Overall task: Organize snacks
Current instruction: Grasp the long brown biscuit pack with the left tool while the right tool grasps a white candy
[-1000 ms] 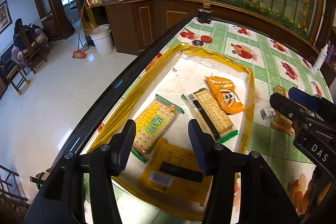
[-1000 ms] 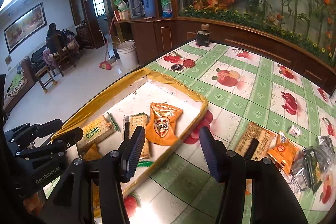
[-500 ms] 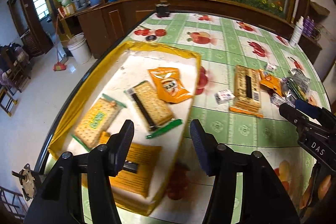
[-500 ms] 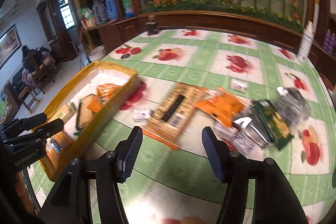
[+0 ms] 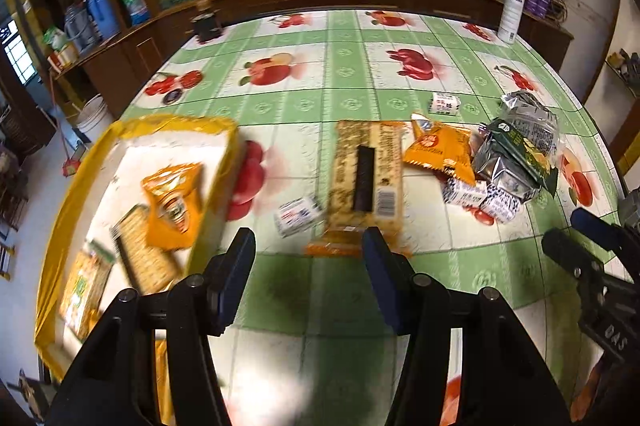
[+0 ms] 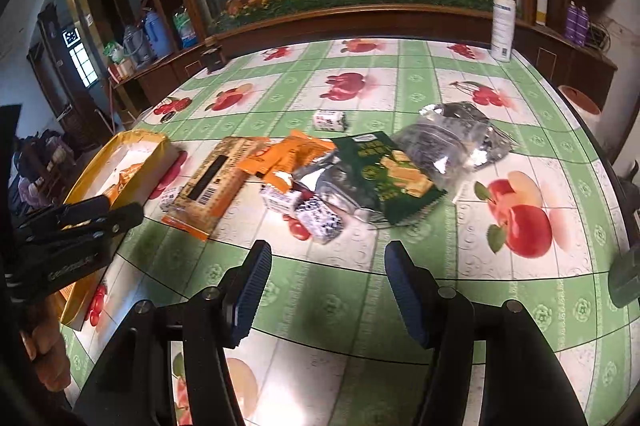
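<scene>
On the table: a green-and-white checked oilcloth printed with fruit [image 5: 344, 74] carries everything; loose snacks lie in a heap toward 2 o'clock in the left wrist view, probably dumped there for sorting.
Tray: a shallow yellow-rimmed tray with a white floor [image 5: 80, 186] sits at 9 o'clock at the table's edge; an orange foil snack bag [image 5: 172, 202] and clear-wrapped cracker packs [image 5: 144, 254] already lie flat inside, so I judge it the collecting place.
Next candidate: a long orange-edged cracker pack with a black stripe and barcode [image 5: 366, 174] lies at 12 o'clock, just ahead of the left gripper [image 5: 308, 246] and outside the tray, with a small white wrapped sweet [image 5: 298, 216] just beside it.
Heap: a dark green snack bag [image 6: 384, 174] overlaps silver foil packets [image 6: 460, 142].
Left fingers: about half apart, nothing between them, lined up with the long pack.
Right fingers: the right gripper [image 6: 326, 258] stands roughly half apart, holding nothing, aimed at the heap.
</scene>
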`<state>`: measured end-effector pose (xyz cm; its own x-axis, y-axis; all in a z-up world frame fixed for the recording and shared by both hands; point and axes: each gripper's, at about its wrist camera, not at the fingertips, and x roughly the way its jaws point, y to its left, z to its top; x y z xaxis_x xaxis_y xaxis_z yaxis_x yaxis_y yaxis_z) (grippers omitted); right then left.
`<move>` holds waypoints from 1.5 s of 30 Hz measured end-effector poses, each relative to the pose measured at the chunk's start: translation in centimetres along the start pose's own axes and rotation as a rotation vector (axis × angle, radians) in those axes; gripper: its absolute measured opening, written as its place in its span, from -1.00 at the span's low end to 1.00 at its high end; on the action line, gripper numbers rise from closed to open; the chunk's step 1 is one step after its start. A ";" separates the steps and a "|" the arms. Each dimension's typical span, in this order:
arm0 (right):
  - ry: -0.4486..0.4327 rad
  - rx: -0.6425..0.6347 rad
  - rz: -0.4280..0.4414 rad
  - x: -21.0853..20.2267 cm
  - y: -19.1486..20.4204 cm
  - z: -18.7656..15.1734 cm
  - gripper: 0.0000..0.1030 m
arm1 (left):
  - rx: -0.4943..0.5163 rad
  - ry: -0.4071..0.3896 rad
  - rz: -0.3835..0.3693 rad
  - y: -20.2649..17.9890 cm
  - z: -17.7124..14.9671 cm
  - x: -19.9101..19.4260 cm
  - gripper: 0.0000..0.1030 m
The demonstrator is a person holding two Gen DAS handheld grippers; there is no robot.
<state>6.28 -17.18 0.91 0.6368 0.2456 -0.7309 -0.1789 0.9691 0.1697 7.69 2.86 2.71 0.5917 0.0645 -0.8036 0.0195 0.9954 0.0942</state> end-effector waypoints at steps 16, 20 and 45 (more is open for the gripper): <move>0.080 -0.031 0.100 5.2 0.5 1.6 0.17 | 0.021 0.032 -0.031 -1.5 3.8 5.5 0.07; 0.107 -0.052 0.098 6.7 0.8 2.0 -0.15 | 0.021 0.031 -0.066 -1.5 4.3 5.9 0.08; 0.067 -0.053 0.099 3.8 1.0 0.5 -0.62 | 0.050 -0.041 -0.114 -1.6 0.5 0.6 0.01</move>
<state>8.88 -15.28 -1.37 0.5625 0.3365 -0.7552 -0.2794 0.9371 0.2094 8.38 1.23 2.34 0.6159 -0.0524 -0.7861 0.1277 0.9912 0.0339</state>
